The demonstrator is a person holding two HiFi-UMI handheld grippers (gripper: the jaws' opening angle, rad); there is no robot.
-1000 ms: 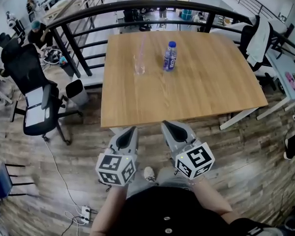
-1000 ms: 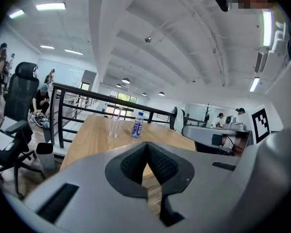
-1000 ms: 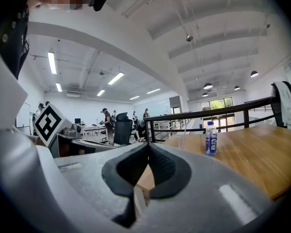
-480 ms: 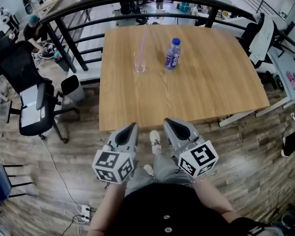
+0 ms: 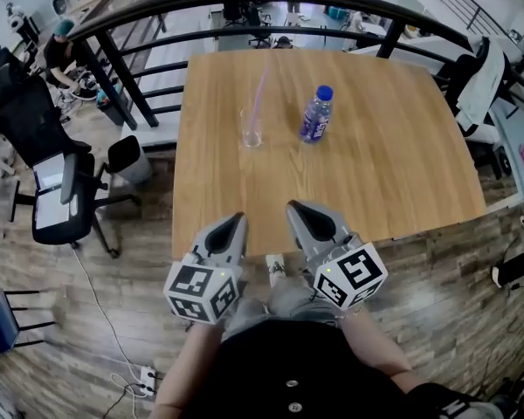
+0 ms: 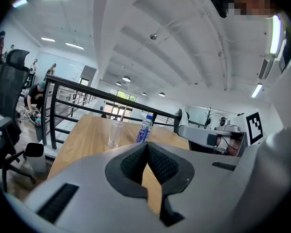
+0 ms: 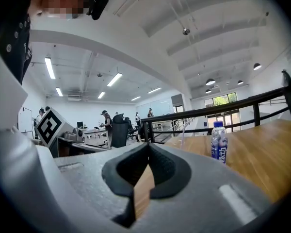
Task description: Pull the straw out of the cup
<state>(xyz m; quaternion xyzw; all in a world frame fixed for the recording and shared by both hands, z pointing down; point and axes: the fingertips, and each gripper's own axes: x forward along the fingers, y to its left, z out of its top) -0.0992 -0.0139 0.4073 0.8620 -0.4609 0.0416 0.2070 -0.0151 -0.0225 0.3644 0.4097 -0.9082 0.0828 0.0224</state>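
Observation:
A clear cup (image 5: 251,130) stands on the far half of the wooden table (image 5: 375,182), with a purple straw (image 5: 258,97) leaning out of it. In the left gripper view the cup (image 6: 115,134) and its straw (image 6: 120,116) stand far ahead, and in the right gripper view the cup (image 7: 180,139) is small and faint. My left gripper (image 5: 237,223) and right gripper (image 5: 295,208) sit side by side at the table's near edge, well short of the cup. Both are shut and hold nothing: left gripper (image 6: 146,146), right gripper (image 7: 148,147).
A blue-capped water bottle (image 5: 315,114) stands just right of the cup, also seen as the bottle (image 6: 144,129) and the bottle (image 7: 218,142). A black railing (image 5: 244,7) runs behind the table. An office chair (image 5: 44,160) stands on the floor at left.
The table has come closer in the head view. Both grippers have moved forward together from over the floor to the table's near edge, still shut.

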